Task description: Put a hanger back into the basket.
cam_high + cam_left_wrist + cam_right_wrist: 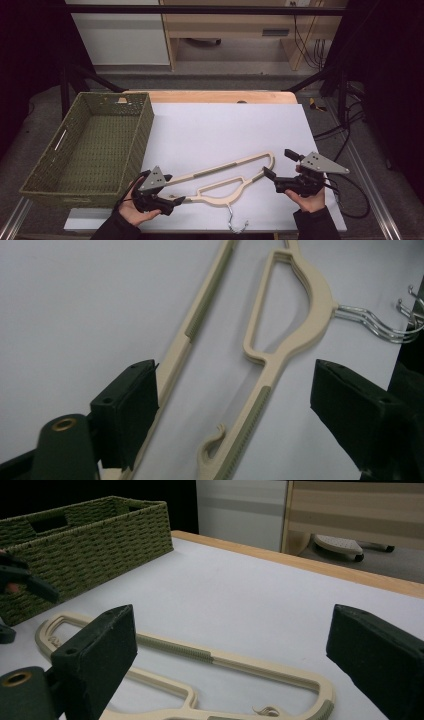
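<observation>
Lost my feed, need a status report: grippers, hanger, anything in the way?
Left gripper open at the hanger's left end. Right gripper open at its right end. Hanger flat on the white mat. Basket off left, nothing blocking.

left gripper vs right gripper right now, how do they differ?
The left gripper sits at the hanger's left end, its jaws straddling it there; the right gripper sits at the hanger's right end, jaws beside it. The left is nearer the basket. Both are open, hand-held.

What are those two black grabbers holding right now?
Nothing. The left gripper and right gripper are both open, one at each end of the beige hanger, which lies flat on the white table.
</observation>
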`<state>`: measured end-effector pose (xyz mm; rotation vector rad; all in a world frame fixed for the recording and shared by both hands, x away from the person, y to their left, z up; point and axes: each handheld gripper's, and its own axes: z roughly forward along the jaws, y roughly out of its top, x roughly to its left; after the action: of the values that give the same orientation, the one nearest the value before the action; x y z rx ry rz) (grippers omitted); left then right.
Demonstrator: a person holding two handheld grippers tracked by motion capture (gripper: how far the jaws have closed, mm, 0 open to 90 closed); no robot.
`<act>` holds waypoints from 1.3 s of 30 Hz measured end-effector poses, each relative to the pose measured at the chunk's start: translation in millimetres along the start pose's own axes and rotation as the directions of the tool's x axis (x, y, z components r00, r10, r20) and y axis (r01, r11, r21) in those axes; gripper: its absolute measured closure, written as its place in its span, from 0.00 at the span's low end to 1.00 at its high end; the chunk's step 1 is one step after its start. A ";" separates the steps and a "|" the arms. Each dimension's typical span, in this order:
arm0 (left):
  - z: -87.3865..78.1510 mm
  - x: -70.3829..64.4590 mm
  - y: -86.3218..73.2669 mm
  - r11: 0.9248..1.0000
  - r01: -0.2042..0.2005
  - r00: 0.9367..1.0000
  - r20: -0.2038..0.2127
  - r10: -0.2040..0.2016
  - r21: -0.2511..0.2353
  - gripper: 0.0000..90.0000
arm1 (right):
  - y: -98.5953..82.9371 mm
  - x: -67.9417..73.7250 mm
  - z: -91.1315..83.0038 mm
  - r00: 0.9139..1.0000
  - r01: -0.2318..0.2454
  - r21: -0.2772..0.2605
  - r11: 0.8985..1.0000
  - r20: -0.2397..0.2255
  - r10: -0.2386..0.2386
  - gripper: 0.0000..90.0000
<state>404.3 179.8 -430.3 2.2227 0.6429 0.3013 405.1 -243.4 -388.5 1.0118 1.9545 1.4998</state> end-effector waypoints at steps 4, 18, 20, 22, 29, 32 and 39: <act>12.0 0.7 -2.2 0.998 -0.017 0.999 0.032 0.015 0.056 0.30 | -0.5 0.7 1.6 1.000 0.000 0.008 1.000 -0.006 0.000 0.07; 39.2 7.8 -6.8 0.983 -0.066 0.988 0.147 0.041 0.172 0.66 | -2.7 3.0 7.8 1.000 0.013 0.038 0.999 -0.028 -0.012 0.08; 41.3 8.1 -6.9 0.980 -0.079 0.986 0.159 0.050 0.180 0.69 | -3.1 3.4 8.7 0.999 0.015 0.042 0.999 -0.032 -0.014 0.08; 44.0 7.6 -7.3 0.978 -0.087 0.984 0.169 0.055 0.188 0.71 | -3.5 3.9 9.5 0.999 0.018 0.049 0.999 -0.036 -0.016 0.08; 44.6 10.9 -6.4 0.974 -0.111 0.975 0.211 0.068 0.198 0.76 | -4.1 4.6 11.2 0.999 0.020 0.058 0.998 -0.049 -0.018 0.08; 44.4 11.5 -5.9 0.975 -0.111 0.971 0.229 0.066 0.190 0.77 | -4.8 5.0 12.5 0.998 0.024 0.064 0.998 -0.053 -0.021 0.08; 43.1 9.7 -3.9 0.973 -0.131 0.968 0.237 0.084 0.191 0.82 | -6.4 6.5 16.2 0.998 0.033 0.079 0.996 -0.061 -0.028 0.08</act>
<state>428.7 160.1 -461.7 2.4500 0.4453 0.0319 411.4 -229.2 -398.9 0.9760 2.0773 1.4621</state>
